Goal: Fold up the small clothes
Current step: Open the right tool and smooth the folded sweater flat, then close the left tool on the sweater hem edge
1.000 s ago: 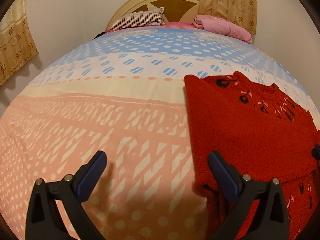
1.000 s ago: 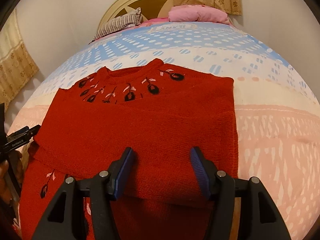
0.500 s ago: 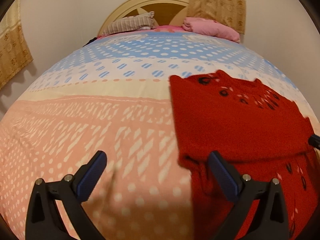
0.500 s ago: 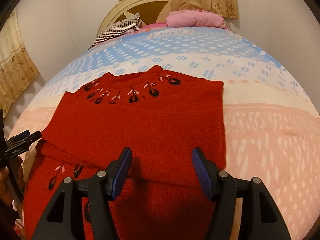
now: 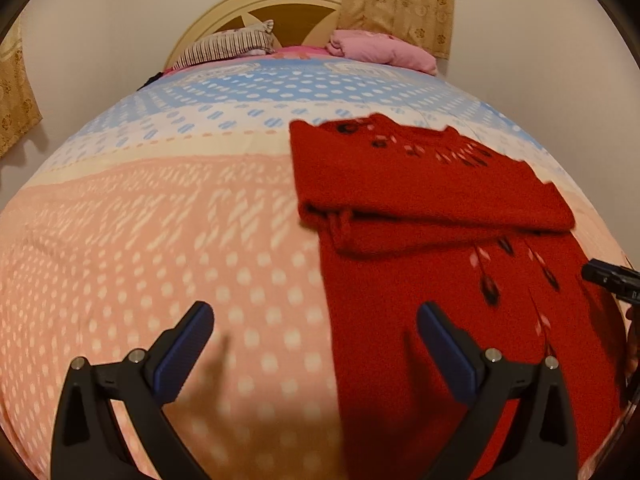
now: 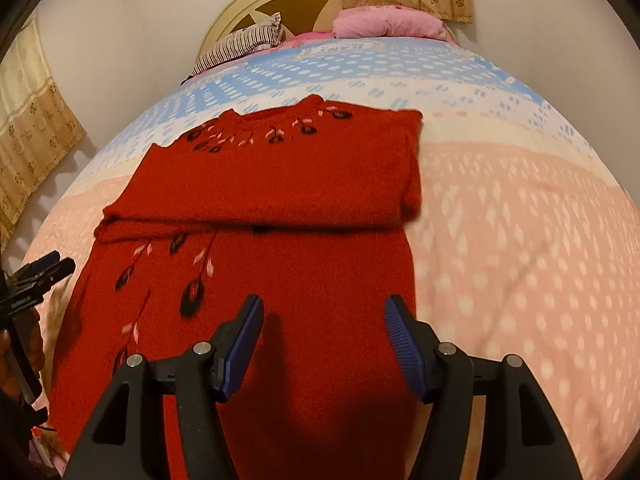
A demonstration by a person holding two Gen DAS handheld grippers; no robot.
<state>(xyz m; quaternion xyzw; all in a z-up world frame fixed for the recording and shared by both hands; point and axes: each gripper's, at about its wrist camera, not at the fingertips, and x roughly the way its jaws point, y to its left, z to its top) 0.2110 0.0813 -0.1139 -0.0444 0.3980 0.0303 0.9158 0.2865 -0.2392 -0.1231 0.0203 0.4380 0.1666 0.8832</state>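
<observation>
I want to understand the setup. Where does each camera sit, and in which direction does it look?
Left wrist: on the left gripper, tilted down over the bedspread, facing the headboard; both open fingers show.
Right wrist: on the right gripper, above the red sweater; open fingers show, and the left gripper at the left edge.
Shared: sweater, bedspread, striped pillow, pink pillow.

Warm dim indoor light, soft motion blur (heavy fisheye bulge, dark corners)

Red knit sweater with dark leaf embroidery, sleeves folded across, flat on bedspread
</observation>
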